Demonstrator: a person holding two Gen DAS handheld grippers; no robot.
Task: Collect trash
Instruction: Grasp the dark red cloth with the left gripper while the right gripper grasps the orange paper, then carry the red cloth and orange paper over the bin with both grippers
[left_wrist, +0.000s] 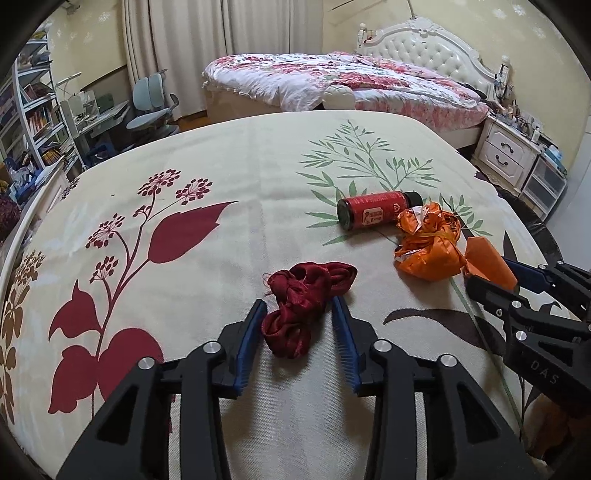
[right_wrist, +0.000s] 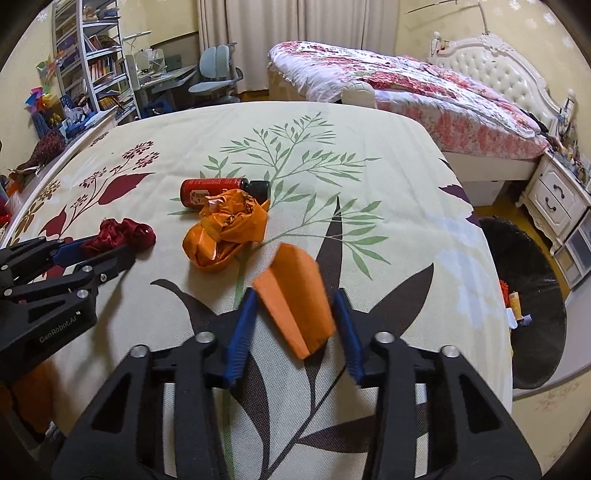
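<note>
Four pieces of trash on a floral bedsheet (left_wrist: 229, 155): a crumpled dark-red satin cloth (left_wrist: 304, 299), a red cylindrical bottle (left_wrist: 376, 212) with black cap lying on its side, a wadded glossy orange wrapper (left_wrist: 428, 243) touching it, and a flat folded orange paper (right_wrist: 293, 299). The left gripper (left_wrist: 299, 314) straddles the red cloth, pads visibly clear of it. The right gripper (right_wrist: 295, 314) flanks the orange paper; contact cannot be told through blur.

The left gripper (left_wrist: 299, 306) sits around a crumpled red cloth (left_wrist: 303, 314) on the flowery sheet (left_wrist: 221, 166), pads not squeezing it
</note>
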